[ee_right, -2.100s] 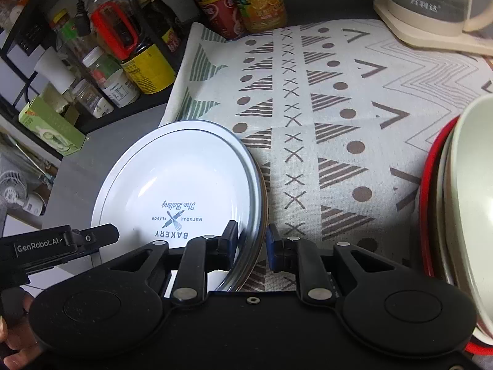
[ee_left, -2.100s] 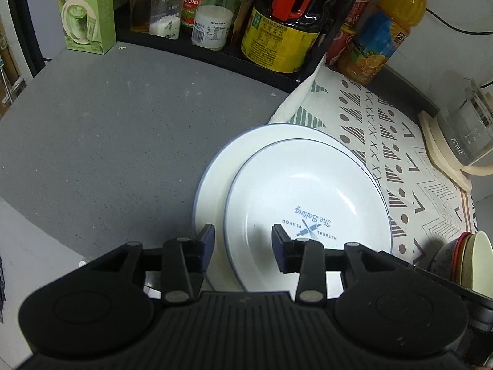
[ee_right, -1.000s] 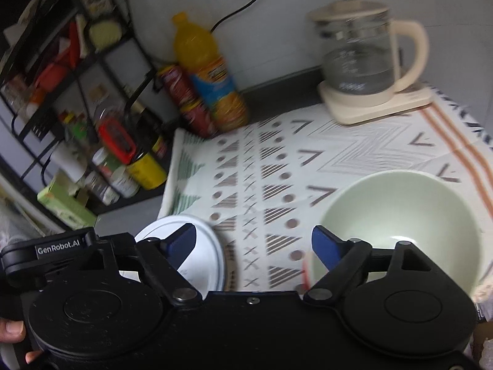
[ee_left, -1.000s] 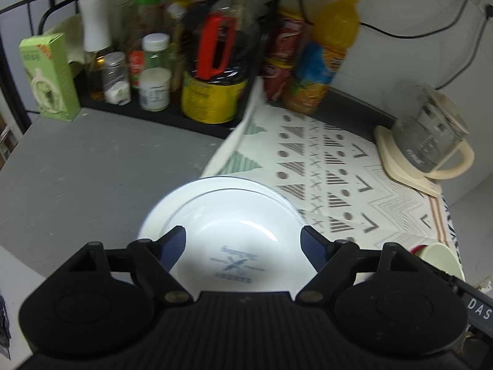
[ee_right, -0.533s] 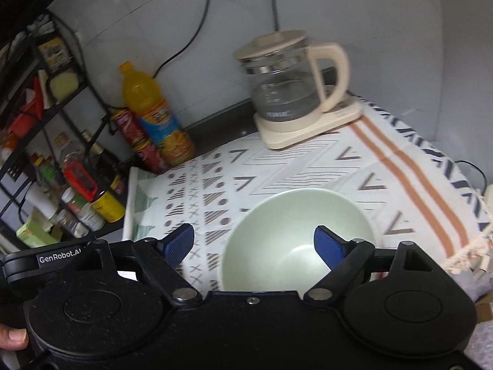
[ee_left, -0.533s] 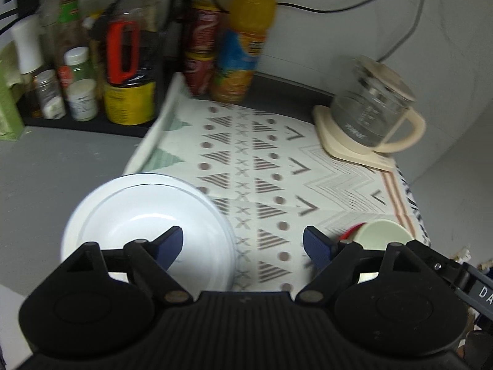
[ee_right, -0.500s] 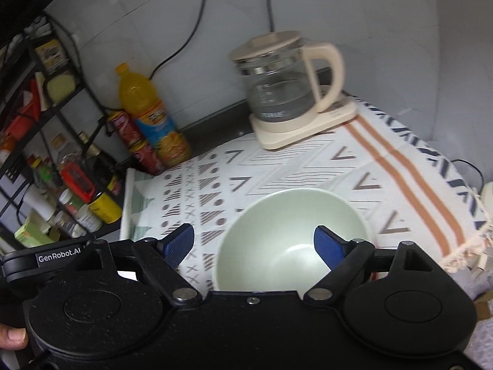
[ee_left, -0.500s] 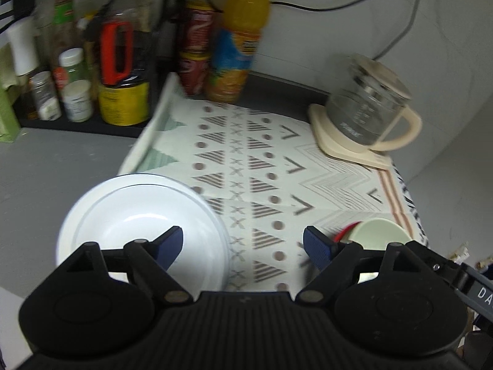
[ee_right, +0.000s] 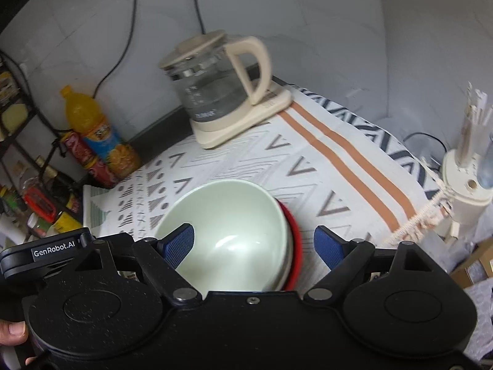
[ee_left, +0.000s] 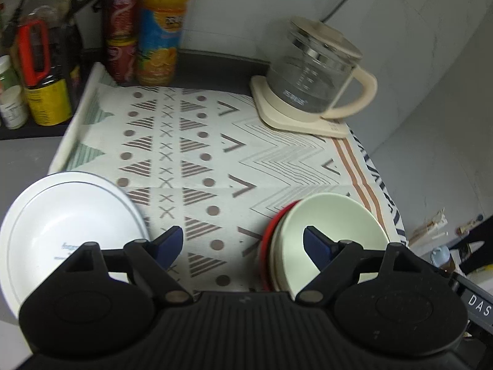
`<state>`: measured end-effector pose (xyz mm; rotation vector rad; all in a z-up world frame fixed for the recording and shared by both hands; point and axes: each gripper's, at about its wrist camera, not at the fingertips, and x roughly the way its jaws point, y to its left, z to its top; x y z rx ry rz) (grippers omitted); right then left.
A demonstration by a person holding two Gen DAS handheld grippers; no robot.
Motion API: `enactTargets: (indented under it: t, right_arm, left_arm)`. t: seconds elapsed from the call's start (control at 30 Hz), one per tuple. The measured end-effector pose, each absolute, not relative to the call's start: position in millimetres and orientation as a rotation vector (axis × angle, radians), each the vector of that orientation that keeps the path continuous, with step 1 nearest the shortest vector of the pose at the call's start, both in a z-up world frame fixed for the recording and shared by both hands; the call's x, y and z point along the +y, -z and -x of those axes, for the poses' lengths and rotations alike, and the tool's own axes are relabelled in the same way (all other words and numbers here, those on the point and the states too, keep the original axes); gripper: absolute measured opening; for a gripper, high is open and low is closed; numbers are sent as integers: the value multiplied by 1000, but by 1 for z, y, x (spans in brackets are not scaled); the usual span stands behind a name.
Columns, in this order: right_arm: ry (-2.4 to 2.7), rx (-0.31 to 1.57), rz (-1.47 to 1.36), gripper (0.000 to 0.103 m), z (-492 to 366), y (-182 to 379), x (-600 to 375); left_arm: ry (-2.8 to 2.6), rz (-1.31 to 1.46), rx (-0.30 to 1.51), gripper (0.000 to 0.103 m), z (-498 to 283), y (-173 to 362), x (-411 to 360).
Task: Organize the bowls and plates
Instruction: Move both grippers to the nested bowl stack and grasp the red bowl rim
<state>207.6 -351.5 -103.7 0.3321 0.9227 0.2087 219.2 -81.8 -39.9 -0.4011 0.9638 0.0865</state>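
With the white plates [ee_left: 71,225] stacked at the patterned cloth's [ee_left: 215,141] left edge, both the left hand-held gripper [ee_left: 243,245] and right hand-held gripper [ee_right: 254,243] hover wide and empty over the nested bowls [ee_right: 228,240], probably next needing a rim grasp.

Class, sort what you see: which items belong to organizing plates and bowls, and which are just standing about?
Job: white plates; pale green bowl; red bowl beneath it.
Standing about: kettle; orange juice bottle; patterned cloth; red cans.
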Motion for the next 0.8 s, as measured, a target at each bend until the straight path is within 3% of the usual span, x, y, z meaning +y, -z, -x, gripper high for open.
enactTargets:
  t: [0.57,0.63,0.8]
  right_arm:
    - [-167,1048,-387,83,-217,144,-345]
    - [-165,1064,-392,80,-219,149,-342]
    - [-147,1116,-392,59,-223,163,-336]
  left_arm:
    - [-12,385,1098,83,-248,81,-89]
    - [2,387,1115,83,-249,87,-89]
    - [21,400,1160,79,-254,101,-87]
